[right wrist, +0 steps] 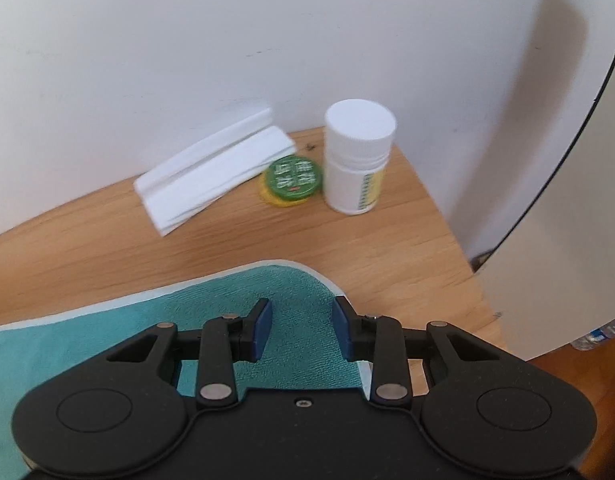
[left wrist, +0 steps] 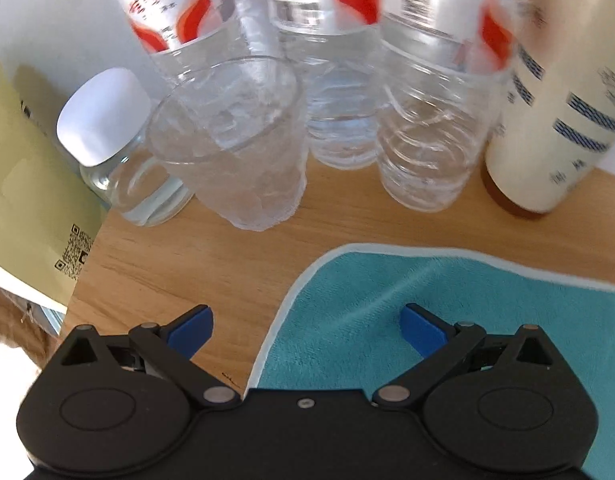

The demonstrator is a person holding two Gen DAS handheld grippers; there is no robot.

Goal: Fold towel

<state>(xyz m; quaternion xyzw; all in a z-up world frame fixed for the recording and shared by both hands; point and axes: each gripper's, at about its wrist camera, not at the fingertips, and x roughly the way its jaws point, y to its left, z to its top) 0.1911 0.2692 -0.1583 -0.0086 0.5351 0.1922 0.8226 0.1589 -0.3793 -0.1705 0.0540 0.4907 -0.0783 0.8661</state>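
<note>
Lying flat on the wooden table (left wrist: 155, 272): teal towel (left wrist: 447, 320), soft, light, floppy, likely to sag between grips. Hovering over its far left corner, left gripper (left wrist: 305, 330), fingers spread wide. Hovering over the far right corner, right gripper (right wrist: 301, 330), fingers parted, pinching nothing. Best pinching at the pale hemmed corners.

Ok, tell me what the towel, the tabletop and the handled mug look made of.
Towel: teal cloth, likely microfibre; fuzzy matte nap, pale stitched edge.
Tabletop: light wood or wood-look laminate; visible grain, smooth.
Mug: clear and textured, glass or hard plastic; cannot tell which.
</note>
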